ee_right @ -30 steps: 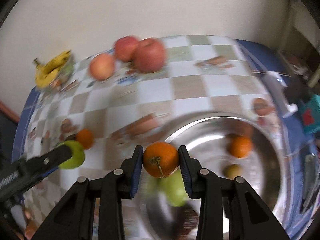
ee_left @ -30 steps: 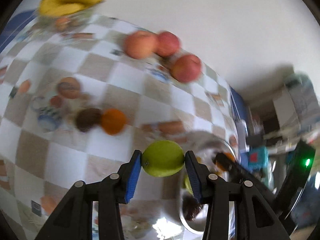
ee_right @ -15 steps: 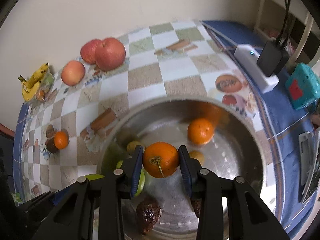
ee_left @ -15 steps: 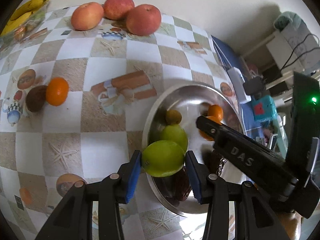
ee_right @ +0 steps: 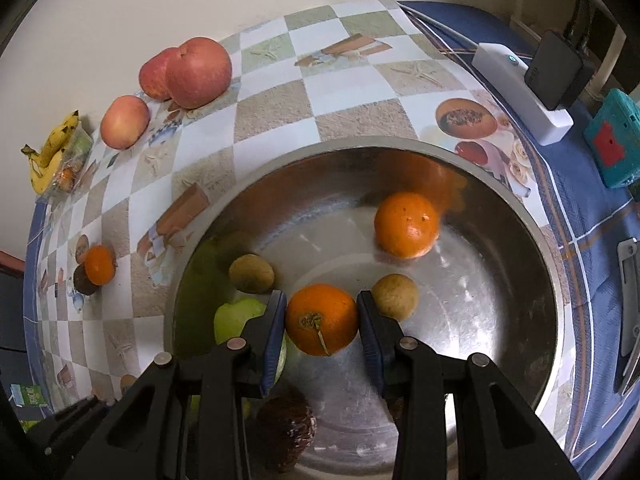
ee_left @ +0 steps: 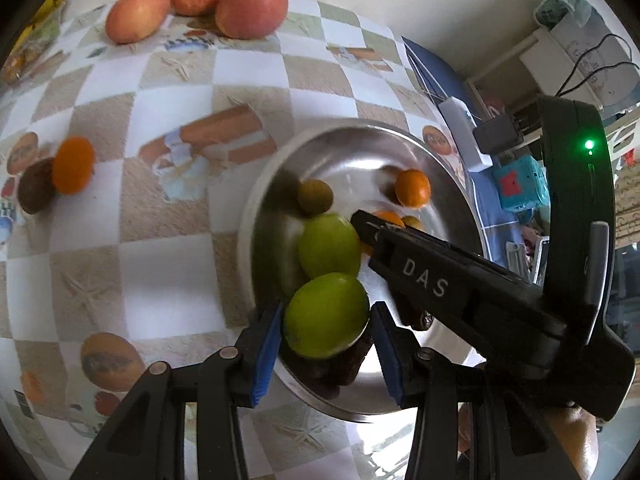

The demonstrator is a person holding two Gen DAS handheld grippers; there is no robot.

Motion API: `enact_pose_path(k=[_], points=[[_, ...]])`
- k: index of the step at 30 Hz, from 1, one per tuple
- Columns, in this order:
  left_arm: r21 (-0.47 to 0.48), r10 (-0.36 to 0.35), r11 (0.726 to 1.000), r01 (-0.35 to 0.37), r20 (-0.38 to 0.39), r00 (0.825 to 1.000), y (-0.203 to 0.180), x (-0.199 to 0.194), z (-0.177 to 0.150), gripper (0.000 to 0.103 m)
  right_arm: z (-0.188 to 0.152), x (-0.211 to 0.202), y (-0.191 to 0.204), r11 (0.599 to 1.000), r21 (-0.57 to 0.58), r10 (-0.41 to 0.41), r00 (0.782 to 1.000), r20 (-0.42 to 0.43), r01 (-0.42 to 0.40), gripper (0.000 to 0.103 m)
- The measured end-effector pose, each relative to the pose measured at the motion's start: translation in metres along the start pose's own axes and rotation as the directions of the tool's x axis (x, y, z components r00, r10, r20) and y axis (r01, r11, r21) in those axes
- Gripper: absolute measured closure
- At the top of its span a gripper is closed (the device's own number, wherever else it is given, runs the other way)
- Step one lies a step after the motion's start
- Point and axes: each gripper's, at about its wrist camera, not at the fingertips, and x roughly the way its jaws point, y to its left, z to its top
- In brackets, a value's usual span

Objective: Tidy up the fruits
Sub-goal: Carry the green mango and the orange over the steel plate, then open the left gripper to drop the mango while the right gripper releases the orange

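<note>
Left hand-held gripper (ee_left: 326, 326) gripping green fruit (ee_left: 326, 316) over bowl rim (ee_left: 256, 208), right hand-held gripper (ee_right: 322, 320) gripping orange (ee_right: 321, 319)

Both tongs (ee_left: 326, 344) (ee_right: 322, 330) clamped, pointing down

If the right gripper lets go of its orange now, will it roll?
Probably: the orange is round, and the bowl is smooth steel. It would likely settle against the fruit beside it. Its firm-looking peel suggests little bruising.

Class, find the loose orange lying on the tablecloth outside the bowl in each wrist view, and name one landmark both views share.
Left wrist: orange at left edge, beside a brown fruit.
Right wrist: orange at lower left.
Shared landmark: three apples by the wall.
</note>
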Motion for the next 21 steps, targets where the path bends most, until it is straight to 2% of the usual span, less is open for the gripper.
enact_pose_path(k=[5,11,21], points=[[0.014,0.003,1.0,-0.003,-0.023,1.0,-0.003,0.01,-0.002,0.057,-0.001,0.006,-0.003,1.0,0.01,0.007,1.0,-0.01,-0.006,0.065],[0.057,0.054,0.997,-0.055,0.004,0.999,-0.01,0.013,-0.001,0.058,-0.002,0.008,-0.002,1.0,0.003,0.002,1.0,-0.011,-0.002,0.064],[0.021,0.036,0.999,-0.036,-0.005,0.999,-0.003,0.007,0.002,0.056,-0.003,0.008,-0.001,1.0,-0.002,-0.009,1.0,-0.011,0.009,0.062]])
